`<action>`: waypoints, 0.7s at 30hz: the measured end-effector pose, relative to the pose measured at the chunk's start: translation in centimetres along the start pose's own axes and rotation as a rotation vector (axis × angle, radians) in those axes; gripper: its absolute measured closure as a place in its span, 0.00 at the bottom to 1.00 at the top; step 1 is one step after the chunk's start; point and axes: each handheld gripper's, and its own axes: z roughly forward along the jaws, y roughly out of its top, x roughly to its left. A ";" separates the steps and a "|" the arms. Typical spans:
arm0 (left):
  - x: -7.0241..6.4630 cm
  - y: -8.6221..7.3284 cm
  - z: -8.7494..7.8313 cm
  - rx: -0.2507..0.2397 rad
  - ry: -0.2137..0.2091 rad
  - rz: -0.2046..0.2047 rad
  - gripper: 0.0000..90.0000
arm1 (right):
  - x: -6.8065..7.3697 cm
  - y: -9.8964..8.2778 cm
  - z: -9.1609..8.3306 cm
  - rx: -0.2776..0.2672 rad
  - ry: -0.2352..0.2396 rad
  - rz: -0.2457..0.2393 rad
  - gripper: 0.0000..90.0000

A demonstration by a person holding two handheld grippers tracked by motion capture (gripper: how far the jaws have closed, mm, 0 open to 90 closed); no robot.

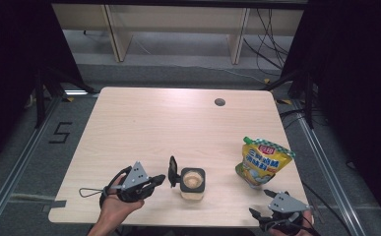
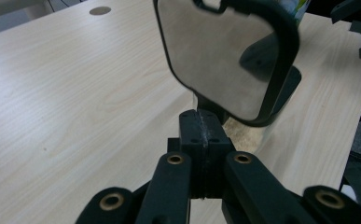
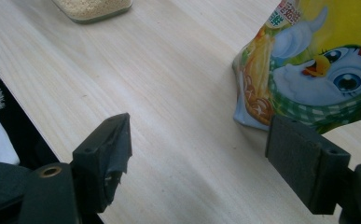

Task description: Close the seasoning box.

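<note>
A square clear jar (image 1: 193, 183) of pale grains stands near the table's front edge. Its black-rimmed lid (image 1: 173, 170) is tipped up on edge at the jar's left side. My left gripper (image 1: 161, 181) comes in from the left, its jaws pressed together on the lid's lower edge. In the left gripper view the lid (image 2: 215, 51) rises just beyond the shut jaws of that gripper (image 2: 201, 130). A yellow snack bag (image 1: 263, 162) stands to the right. My right gripper (image 1: 259, 202) rests open at the front right corner; the bag (image 3: 318, 65) lies just ahead of this gripper (image 3: 199, 158).
The wooden table (image 1: 153, 123) has a round cable hole (image 1: 220, 102) at the back right. The jar's base (image 3: 94, 9) is at the top left of the right gripper view. Dark stands and cables flank the table; shelving stands behind it.
</note>
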 end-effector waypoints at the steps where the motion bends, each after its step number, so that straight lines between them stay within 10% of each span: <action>1: -0.2 0.2 0.0 0.000 -0.001 -0.012 0.99 | 0.0 0.0 0.0 0.000 -0.002 -0.001 0.26; 21: -1.0 2.5 0.5 0.013 0.009 0.065 0.99 | 0.0 0.1 -0.1 -0.007 -0.001 -0.007 0.27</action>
